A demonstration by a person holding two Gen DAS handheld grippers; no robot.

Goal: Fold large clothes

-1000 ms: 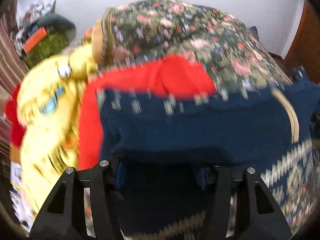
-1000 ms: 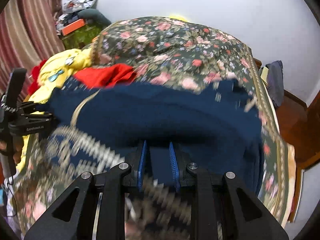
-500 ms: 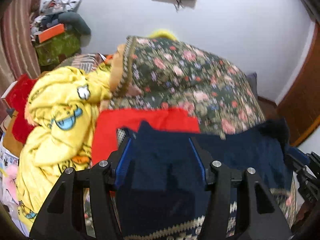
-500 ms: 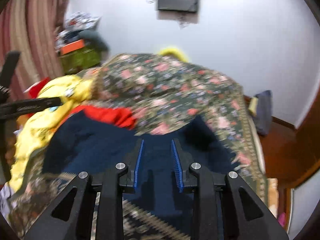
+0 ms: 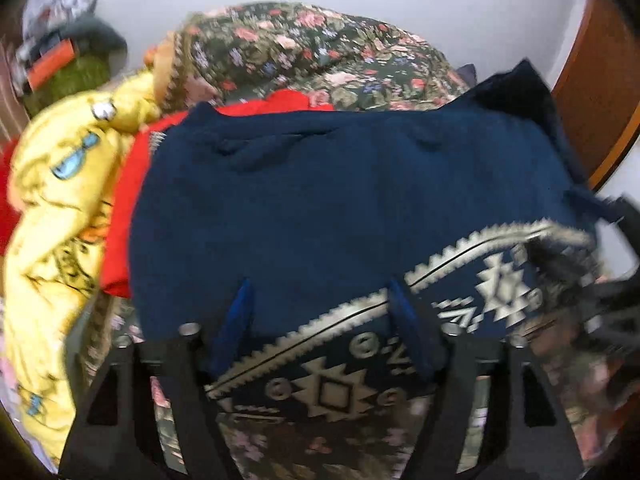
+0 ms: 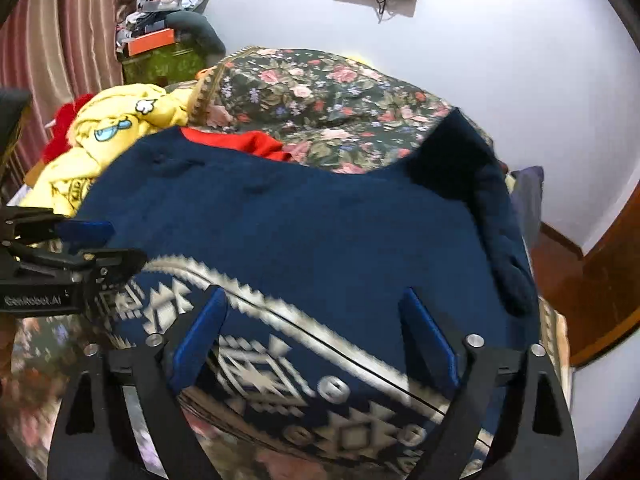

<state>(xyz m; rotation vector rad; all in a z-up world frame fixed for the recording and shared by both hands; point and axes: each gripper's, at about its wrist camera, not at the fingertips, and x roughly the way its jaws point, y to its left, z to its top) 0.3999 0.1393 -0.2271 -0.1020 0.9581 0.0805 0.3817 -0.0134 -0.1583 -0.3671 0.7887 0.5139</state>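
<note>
A large navy garment [image 5: 344,200] with a white geometric border lies spread and folded over on the floral bed; it also shows in the right wrist view [image 6: 304,236]. My left gripper [image 5: 320,312] is open above its patterned edge, holding nothing. My right gripper [image 6: 312,320] is open wide above the border band, also empty. The left gripper shows from the side at the left edge of the right wrist view [image 6: 80,248]. The right gripper is a dark blur at the right edge of the left wrist view [image 5: 616,280].
A red garment [image 5: 132,184] lies under the navy one's far left side. A yellow printed garment [image 5: 56,208] is heaped on the left. The floral bedspread [image 6: 320,104] rises behind. A wooden door [image 6: 608,264] is at right, clutter [image 6: 160,40] at the back left corner.
Both grippers let go of the navy garment and opened wide. The navy cloth dropped flat over the red garment, and both grippers drew back toward the near patterned edge.
</note>
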